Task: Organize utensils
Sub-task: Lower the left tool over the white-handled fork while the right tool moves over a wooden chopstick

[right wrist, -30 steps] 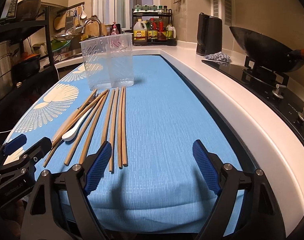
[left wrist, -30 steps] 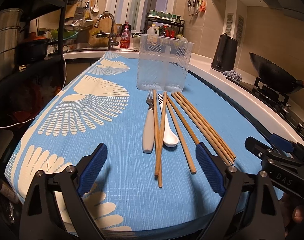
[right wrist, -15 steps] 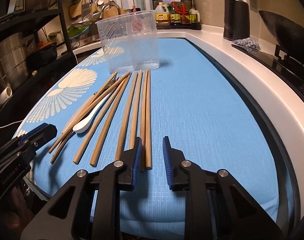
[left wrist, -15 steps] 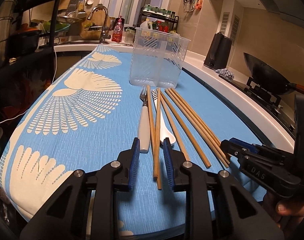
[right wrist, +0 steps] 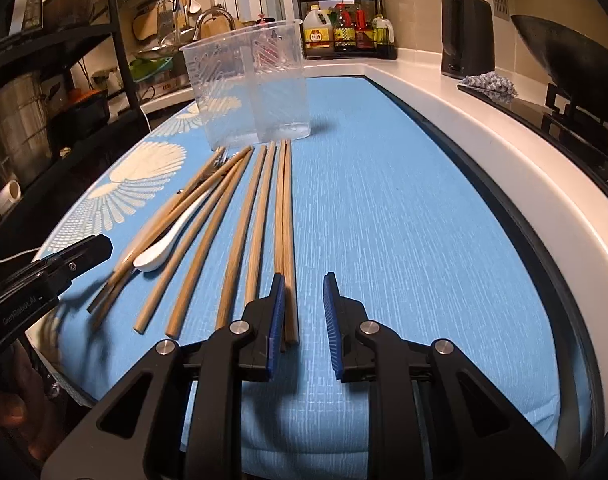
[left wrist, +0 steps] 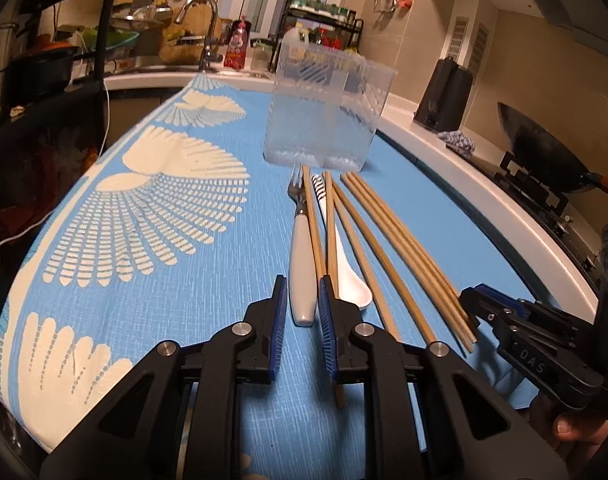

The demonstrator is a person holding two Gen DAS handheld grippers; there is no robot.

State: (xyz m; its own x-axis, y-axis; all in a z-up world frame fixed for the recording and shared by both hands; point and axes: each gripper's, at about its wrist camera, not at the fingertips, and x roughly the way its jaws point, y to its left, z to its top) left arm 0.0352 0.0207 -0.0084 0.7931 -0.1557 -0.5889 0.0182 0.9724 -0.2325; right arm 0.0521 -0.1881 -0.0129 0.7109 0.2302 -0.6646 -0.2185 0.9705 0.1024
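Observation:
A clear two-compartment plastic holder [left wrist: 324, 120] [right wrist: 247, 88] stands upright on the blue cloth. In front of it lie a white-handled fork [left wrist: 301, 268], a white spoon [left wrist: 354, 284] [right wrist: 163, 248] and several wooden chopsticks [left wrist: 400, 248] [right wrist: 259, 232]. My left gripper [left wrist: 301, 316] is narrowly open, its jaws on either side of the fork handle's near end, apart from it. My right gripper [right wrist: 304, 312] is narrowly open and empty, with the rightmost chopsticks' near ends beside its left pad [right wrist: 277, 308].
The blue cloth [left wrist: 143, 280] covers a counter with a white edge [right wrist: 504, 152]. A black wok [left wrist: 544, 160] on a stove sits right, a kettle [right wrist: 466, 32] and bottle rack [right wrist: 344, 32] behind, a sink faucet [left wrist: 203, 28] and a dark shelf [right wrist: 43, 92] left.
Both grippers closed from wide open to a narrow gap. The left one moved forward and left, from the chopsticks to the fork handle. The right one advanced slightly.

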